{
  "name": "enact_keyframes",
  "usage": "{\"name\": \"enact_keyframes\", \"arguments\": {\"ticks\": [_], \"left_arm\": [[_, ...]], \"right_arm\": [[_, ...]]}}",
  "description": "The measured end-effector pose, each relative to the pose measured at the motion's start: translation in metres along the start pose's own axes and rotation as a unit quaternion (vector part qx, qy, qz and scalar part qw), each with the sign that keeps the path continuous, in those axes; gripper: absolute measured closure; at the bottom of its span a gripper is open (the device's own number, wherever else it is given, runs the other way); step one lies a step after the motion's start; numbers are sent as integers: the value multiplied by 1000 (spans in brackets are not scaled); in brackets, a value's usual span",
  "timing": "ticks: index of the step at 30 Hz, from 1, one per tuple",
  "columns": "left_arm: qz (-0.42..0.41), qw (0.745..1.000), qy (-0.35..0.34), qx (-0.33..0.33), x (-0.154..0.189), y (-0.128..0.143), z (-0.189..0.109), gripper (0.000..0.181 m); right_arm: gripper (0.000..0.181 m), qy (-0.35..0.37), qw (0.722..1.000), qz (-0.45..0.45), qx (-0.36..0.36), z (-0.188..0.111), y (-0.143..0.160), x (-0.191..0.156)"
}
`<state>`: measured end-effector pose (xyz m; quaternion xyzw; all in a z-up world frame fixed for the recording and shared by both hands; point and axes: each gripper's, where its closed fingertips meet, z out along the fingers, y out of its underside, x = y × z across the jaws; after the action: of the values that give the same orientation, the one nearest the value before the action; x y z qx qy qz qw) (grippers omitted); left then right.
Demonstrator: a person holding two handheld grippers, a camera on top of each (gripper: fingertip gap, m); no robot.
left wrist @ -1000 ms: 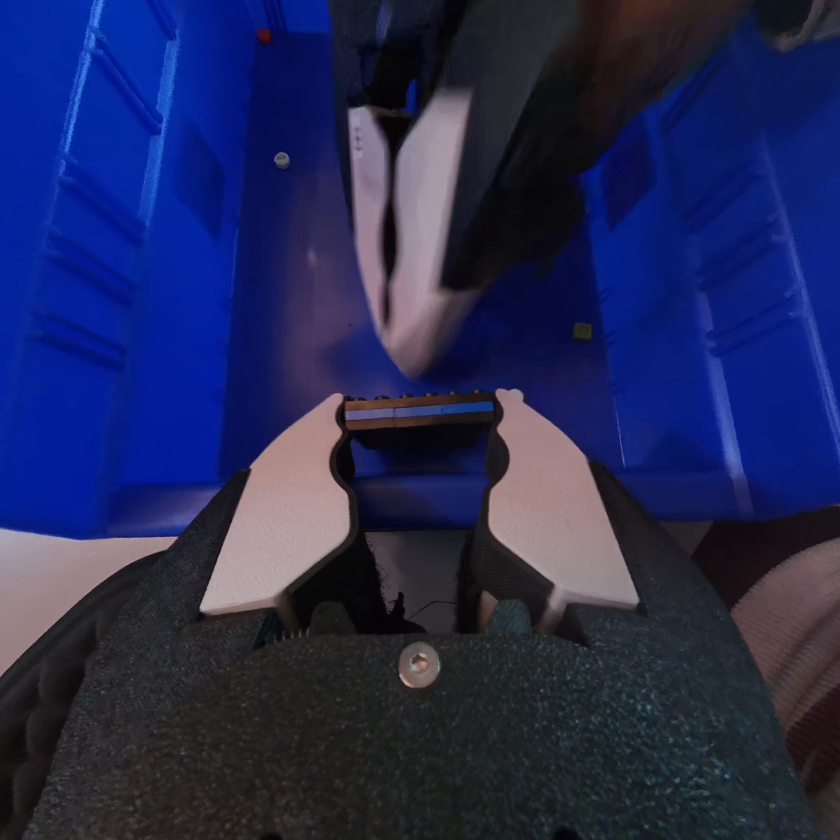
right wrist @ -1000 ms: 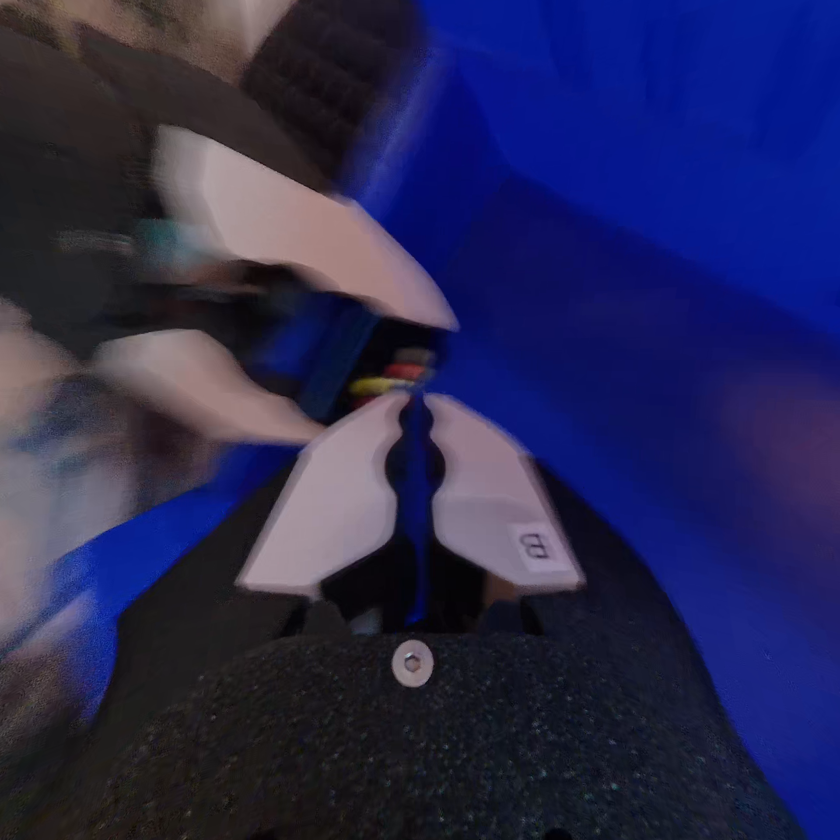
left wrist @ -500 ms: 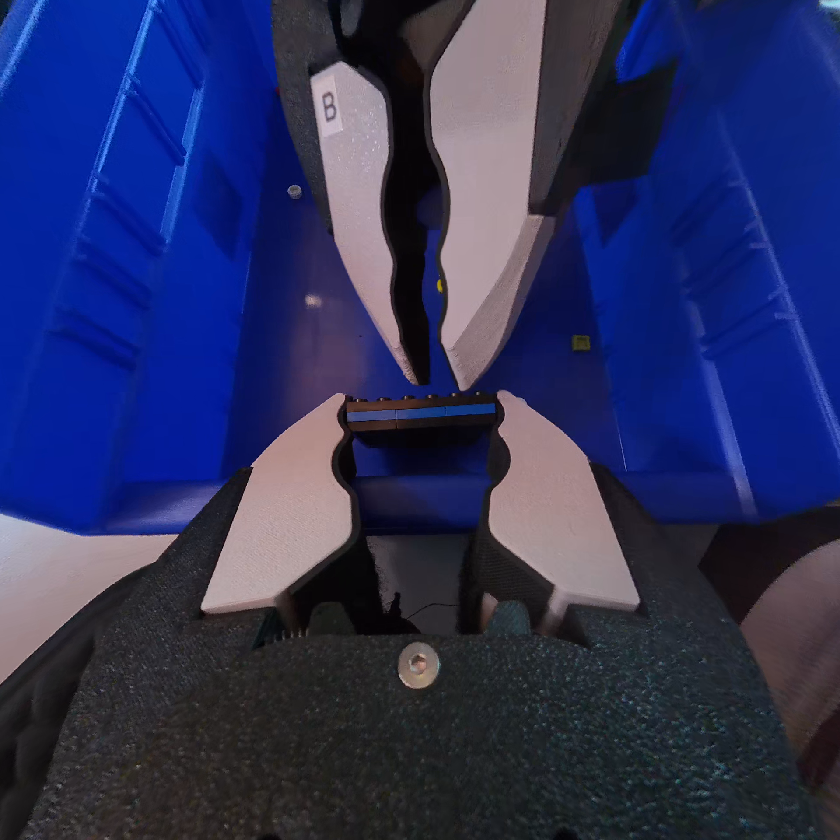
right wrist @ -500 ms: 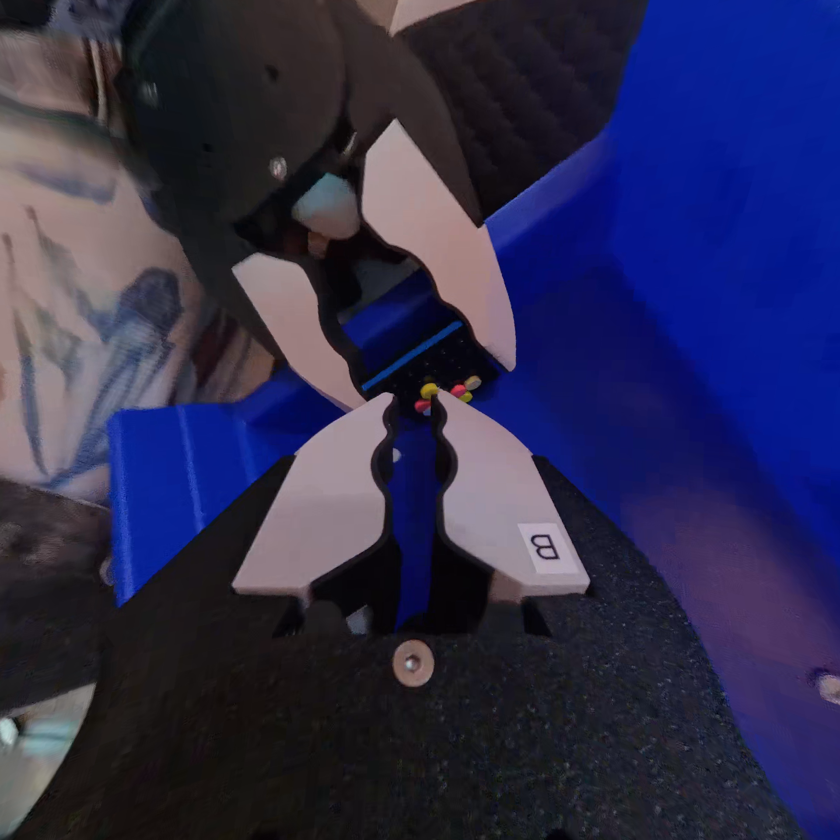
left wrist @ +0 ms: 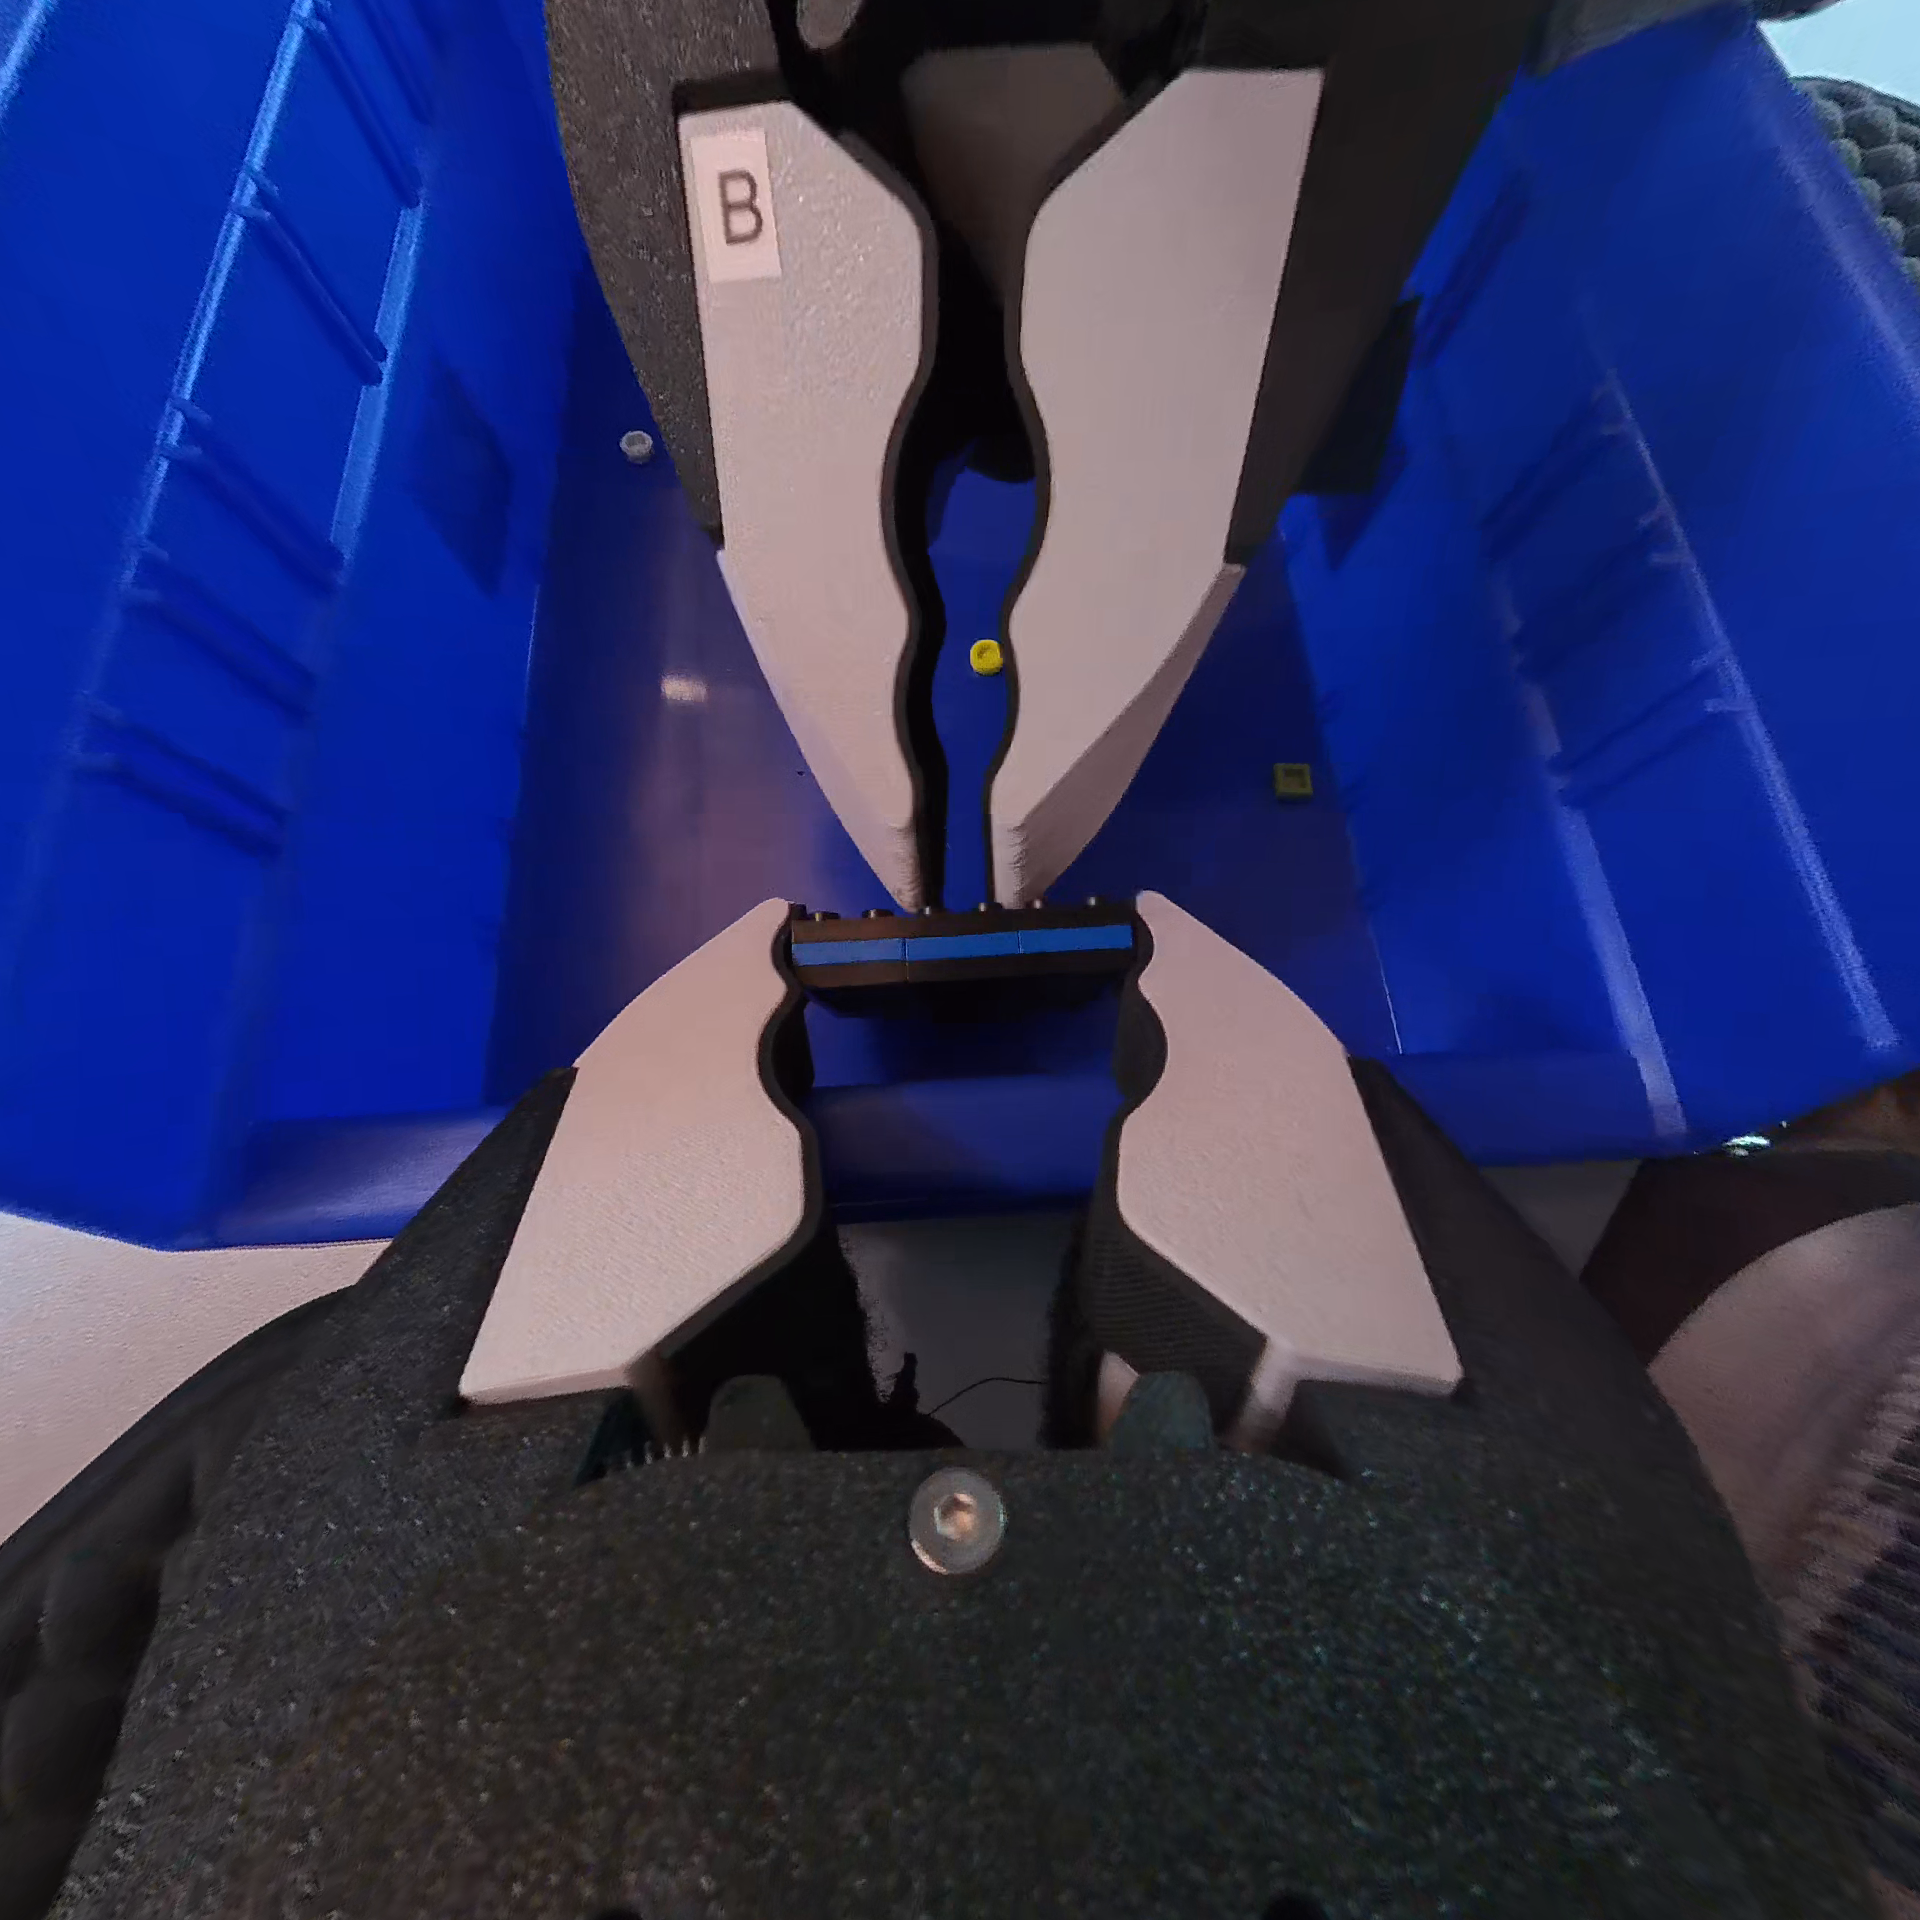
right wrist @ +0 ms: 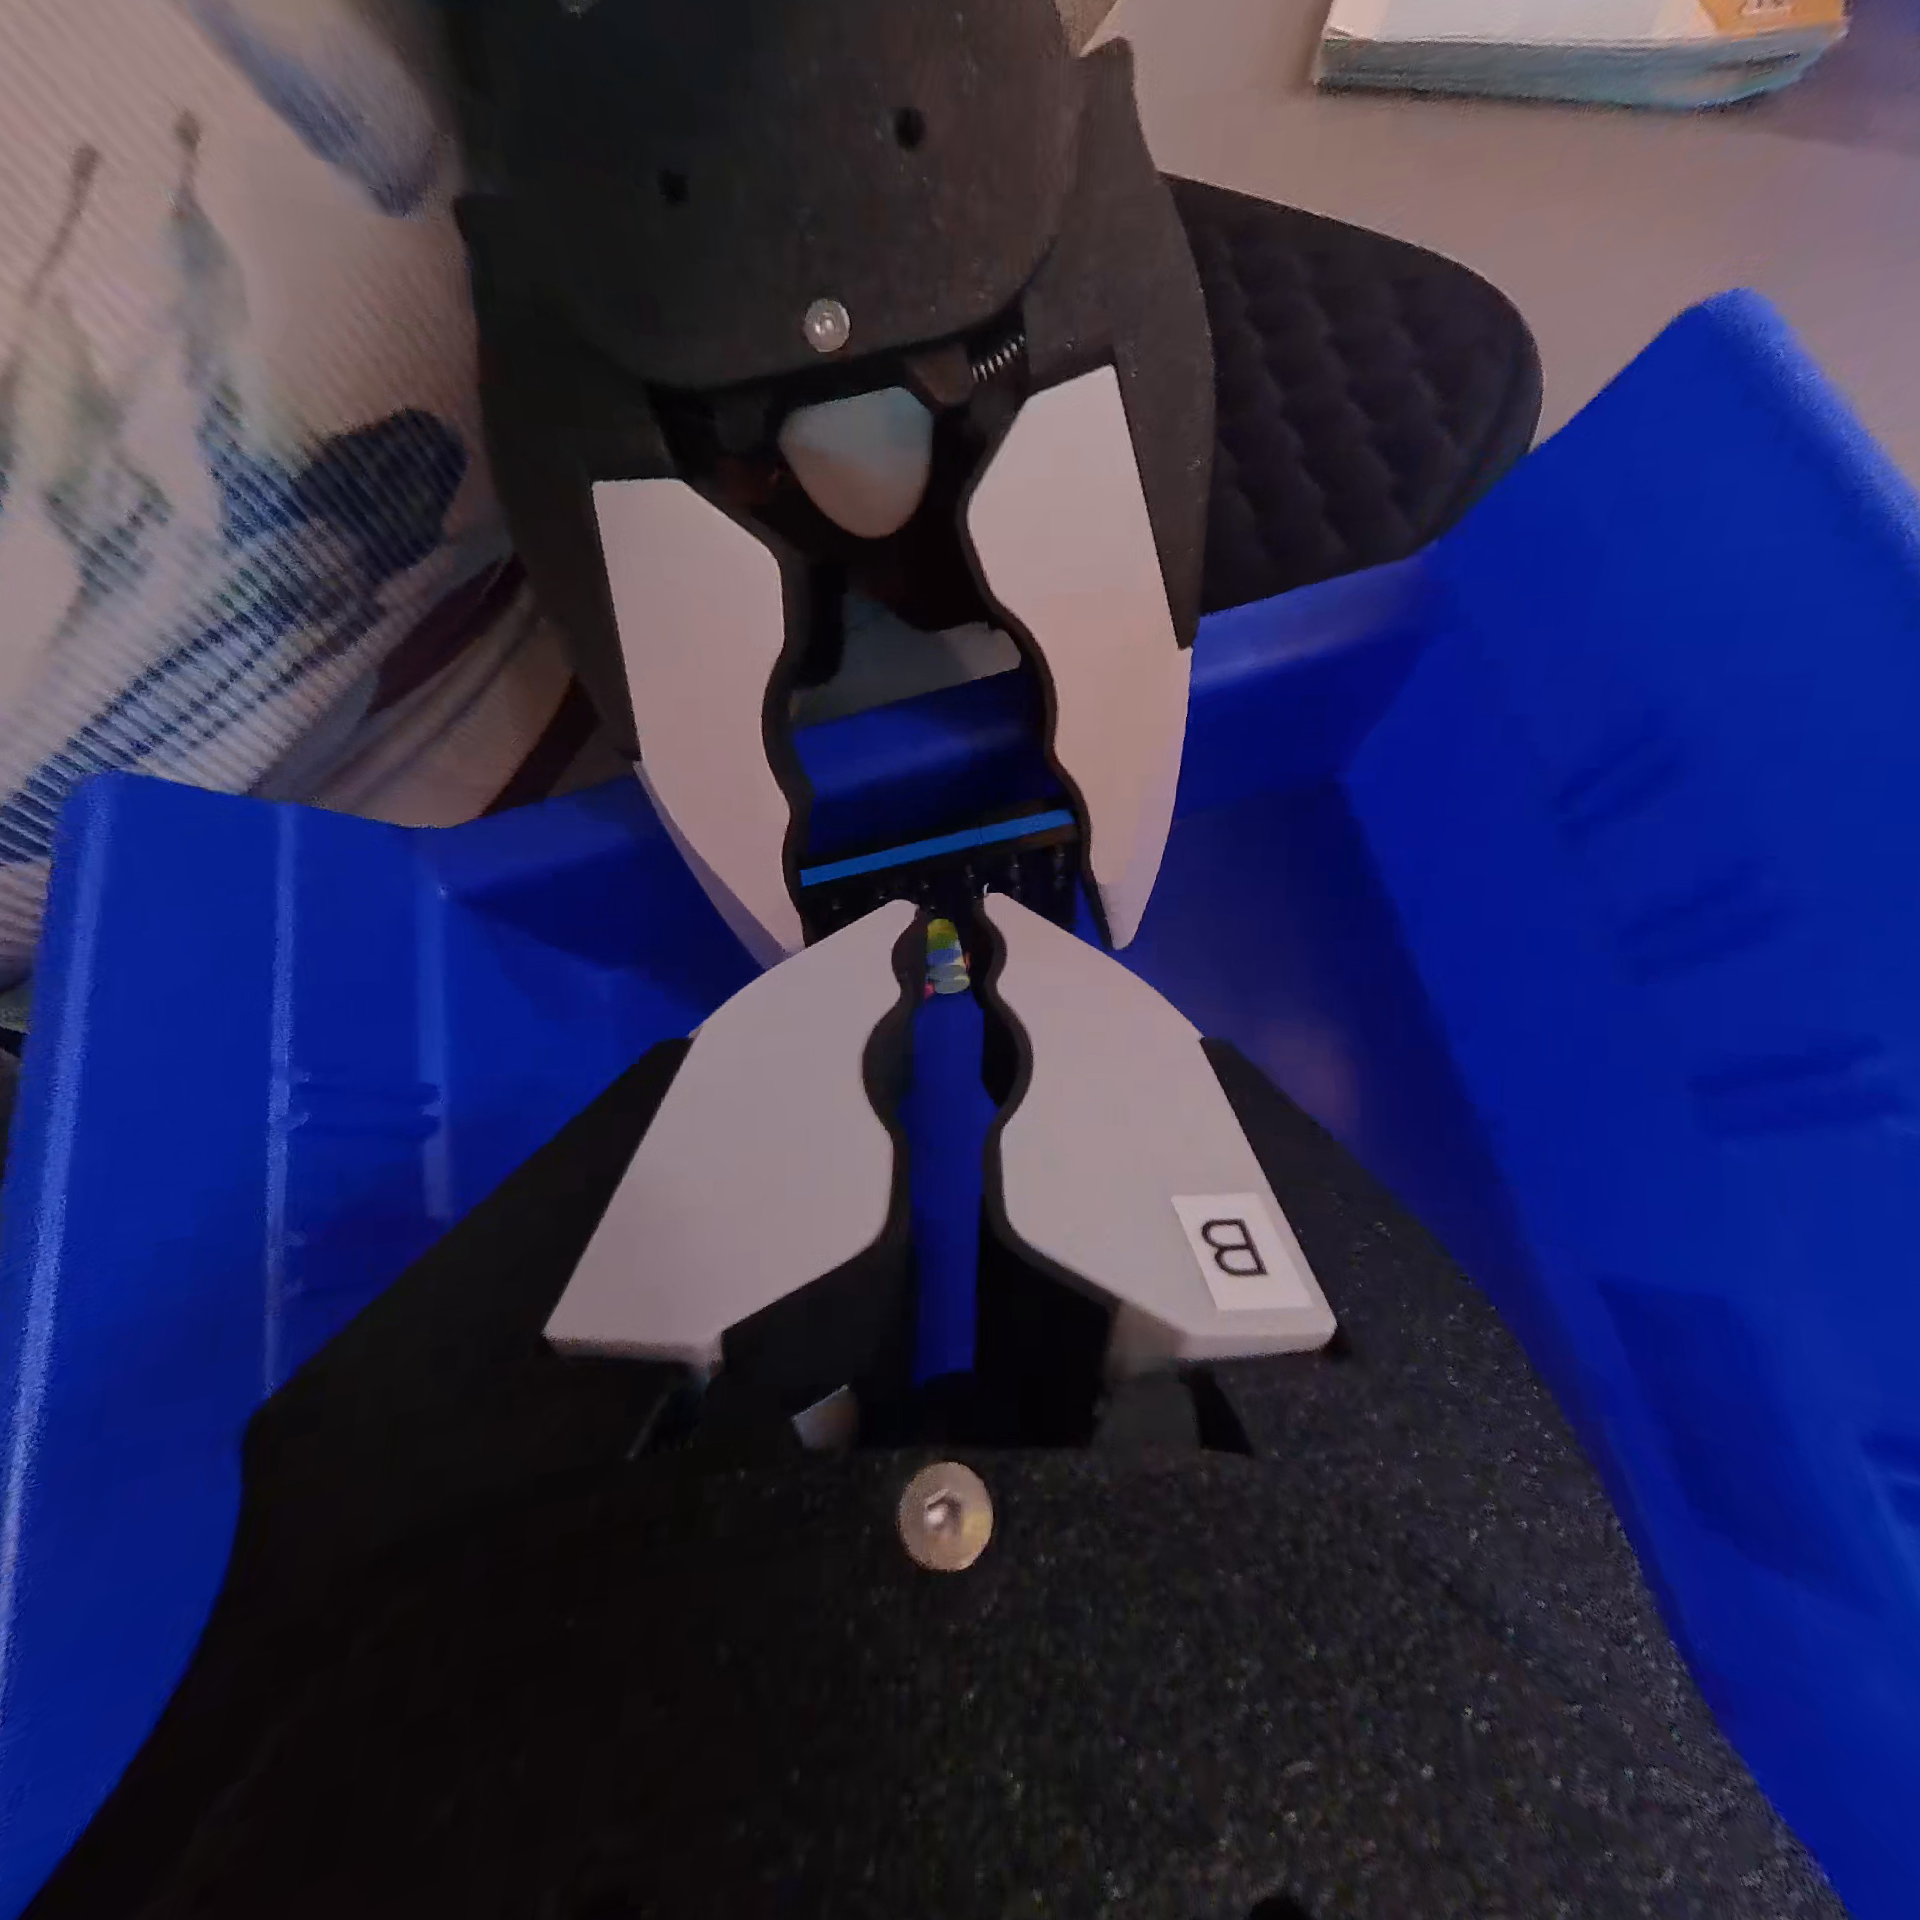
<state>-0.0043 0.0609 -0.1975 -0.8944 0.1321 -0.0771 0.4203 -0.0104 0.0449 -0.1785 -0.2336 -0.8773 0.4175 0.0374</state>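
Note:
My left gripper [left wrist: 958,912] is shut on a flat black studded plate with a blue layer [left wrist: 961,945] and holds it level by its two ends over a blue bin [left wrist: 312,623]. My right gripper [left wrist: 961,883] faces it from the far side, with its tips down on the plate's top. In the right wrist view my right gripper [right wrist: 945,914] is closed to a narrow gap around a small stack of coloured pieces [right wrist: 943,956] on the plate [right wrist: 862,873]. The left gripper [right wrist: 948,940] shows behind it, fingers pointing down.
The blue bin [right wrist: 1610,831] has tall ribbed walls on both sides. On its floor lie a small yellow round piece [left wrist: 985,657], a yellow square piece [left wrist: 1290,779] and a small grey piece [left wrist: 634,445]. A person's patterned clothing [right wrist: 208,468] is behind the bin. My two grippers' fingertips are within a few centimetres of each other.
My right gripper has swung in from the far side and come down until its tips meet the plate's top at the coloured pieces. My left gripper has held the plate still.

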Motion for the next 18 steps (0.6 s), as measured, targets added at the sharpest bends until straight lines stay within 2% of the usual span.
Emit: {"name": "enact_keyframes", "arguments": {"ticks": [13, 18], "left_arm": [[0, 1000, 6, 2, 1, 0, 0, 124], [1, 1000, 7, -1, 1, 0, 0, 125]], "right_arm": [[181, -4, 999, -26, -29, 4, 5, -3], [180, -2, 999, -8, -34, 5, 6, -3]]}}
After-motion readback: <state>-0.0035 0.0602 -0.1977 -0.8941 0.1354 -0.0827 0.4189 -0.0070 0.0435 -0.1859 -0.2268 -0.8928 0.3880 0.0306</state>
